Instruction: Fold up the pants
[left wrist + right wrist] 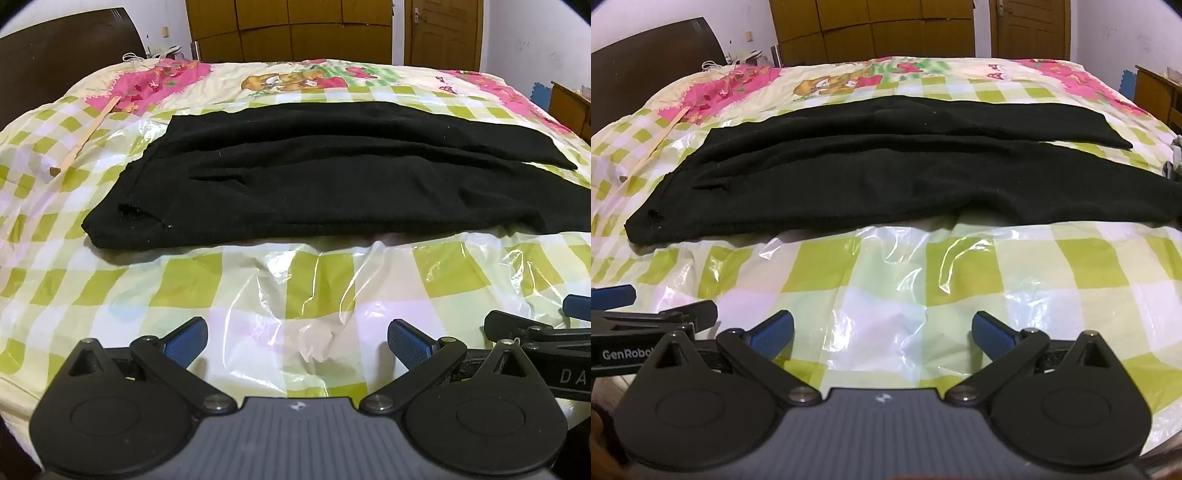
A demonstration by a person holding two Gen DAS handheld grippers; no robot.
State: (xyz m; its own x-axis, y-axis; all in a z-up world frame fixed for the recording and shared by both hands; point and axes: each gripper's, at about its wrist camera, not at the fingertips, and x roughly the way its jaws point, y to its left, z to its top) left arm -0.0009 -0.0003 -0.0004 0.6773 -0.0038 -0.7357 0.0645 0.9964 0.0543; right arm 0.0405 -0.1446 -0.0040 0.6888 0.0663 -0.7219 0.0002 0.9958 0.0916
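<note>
step: we've not begun, pants (325, 173) flat at 12 o'clock | left gripper (297, 341), right gripper (882, 332) spread wide, empty | next: we reach for near edge

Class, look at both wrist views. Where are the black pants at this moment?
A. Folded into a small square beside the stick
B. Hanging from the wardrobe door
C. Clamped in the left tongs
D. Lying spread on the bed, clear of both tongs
D: the pants lie spread out on the bed, while the left tongs and right tongs stand open over bare cover.
</note>
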